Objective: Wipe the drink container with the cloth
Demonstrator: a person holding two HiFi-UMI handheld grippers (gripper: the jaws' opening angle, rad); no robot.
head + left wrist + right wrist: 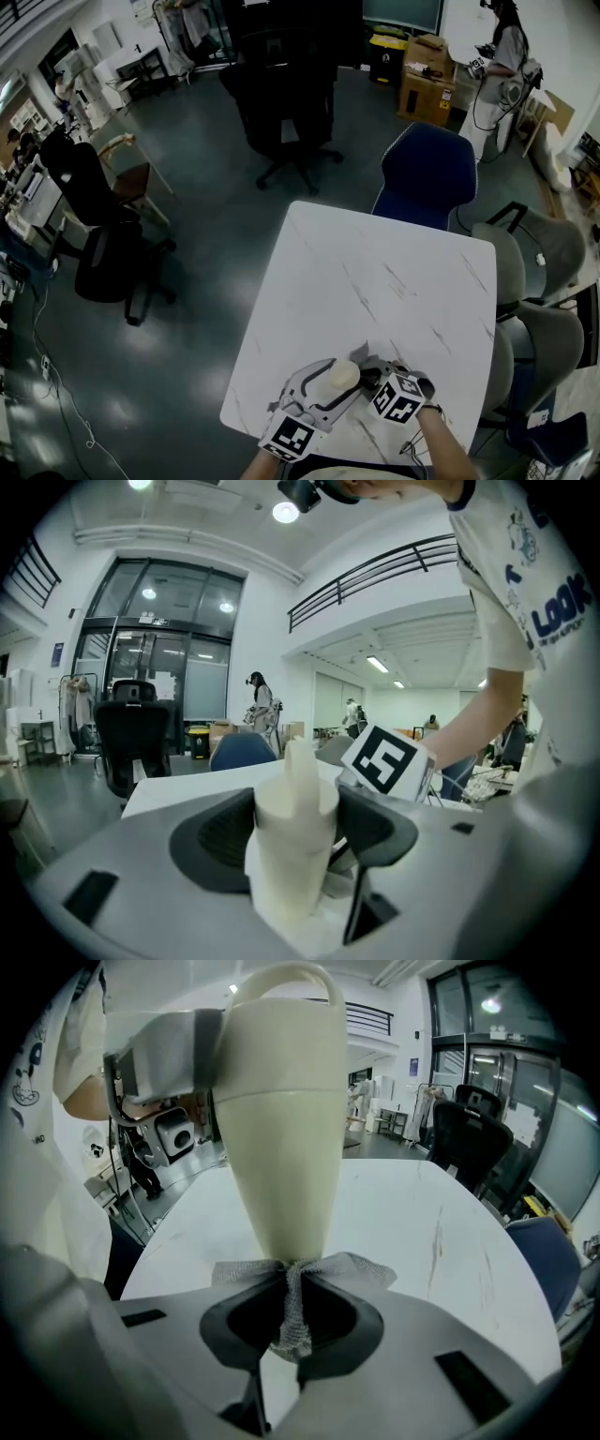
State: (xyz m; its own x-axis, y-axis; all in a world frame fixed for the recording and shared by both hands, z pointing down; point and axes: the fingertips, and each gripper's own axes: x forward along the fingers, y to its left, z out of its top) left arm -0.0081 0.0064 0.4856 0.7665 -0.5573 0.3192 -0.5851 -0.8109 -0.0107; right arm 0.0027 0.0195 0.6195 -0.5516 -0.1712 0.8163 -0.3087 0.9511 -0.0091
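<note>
The drink container (343, 374) is a cream plastic vessel with a looped handle on top, held above the near edge of the white marble table (375, 281). My left gripper (336, 379) is shut on it, and its body fills the gap between the jaws in the left gripper view (289, 850). My right gripper (375, 377) comes from the right, shut on a grey mesh cloth (292, 1297). The cloth is pressed against the container's narrow lower end (286, 1138). The cloth's wings spread to both sides of the jaws. The right gripper's marker cube (386, 761) sits just beside the container.
A blue chair (427, 173) stands at the table's far edge and grey chairs (530, 281) line its right side. Black office chairs (281, 103) stand on the dark floor further back and left. A person (506, 47) stands far off at top right near cardboard boxes (427, 89).
</note>
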